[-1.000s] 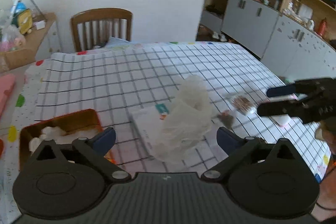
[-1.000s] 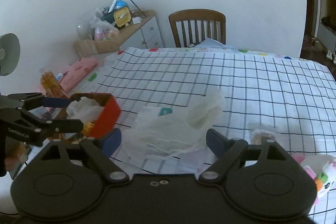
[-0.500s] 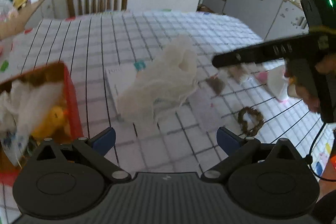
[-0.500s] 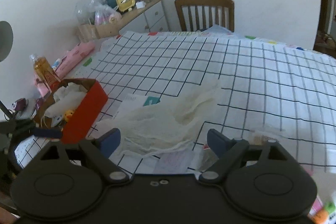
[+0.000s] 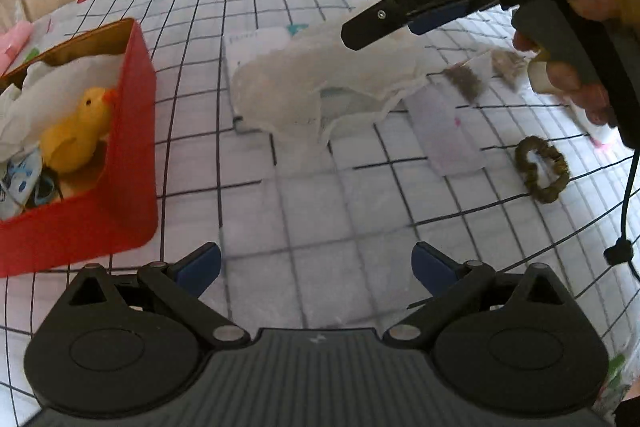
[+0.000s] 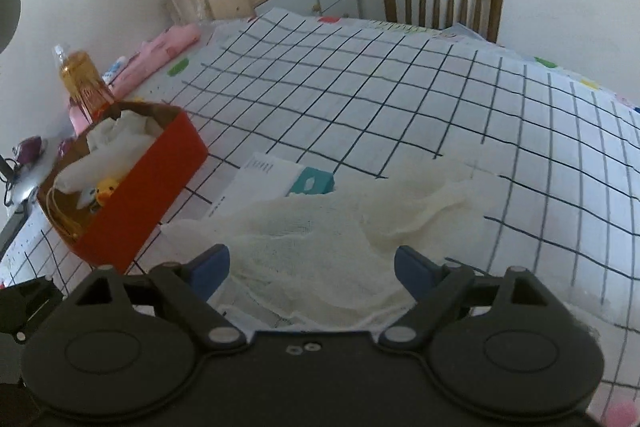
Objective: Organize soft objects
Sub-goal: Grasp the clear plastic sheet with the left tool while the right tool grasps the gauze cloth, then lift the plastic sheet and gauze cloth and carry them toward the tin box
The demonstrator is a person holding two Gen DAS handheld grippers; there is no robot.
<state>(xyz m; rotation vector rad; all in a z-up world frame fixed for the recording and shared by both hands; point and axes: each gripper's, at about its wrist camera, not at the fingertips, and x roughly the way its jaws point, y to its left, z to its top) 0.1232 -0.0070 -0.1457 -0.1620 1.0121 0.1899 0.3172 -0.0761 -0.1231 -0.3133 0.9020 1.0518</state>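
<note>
You had the right gripper (image 6: 312,267) poised low over the gauze cloth (image 5: 320,87), its jaws standing wide apart with the near folds of the cloth between the blue pads but nothing pinched yet. That stance reads as a set-up for a grab: the cloth was the largest loose soft item and lay crumpled on a white paper packet (image 6: 264,179), just to the right of the red box (image 5: 132,131).

Your left gripper (image 5: 316,267) was also spread wide, with only bare checked tablecloth (image 5: 320,211) between its fingers, nearer to you than the box.

The red box already held white cloth and a yellow duck toy (image 5: 76,135), so it looked like the collecting place. Its open top faced up, and the stretch of tablecloth between box and gauze was free of clutter. Farther right of the box, past the gauze, lay a brown scrunchie (image 5: 542,171) and small sachets (image 5: 464,83), well apart from the box.
</note>
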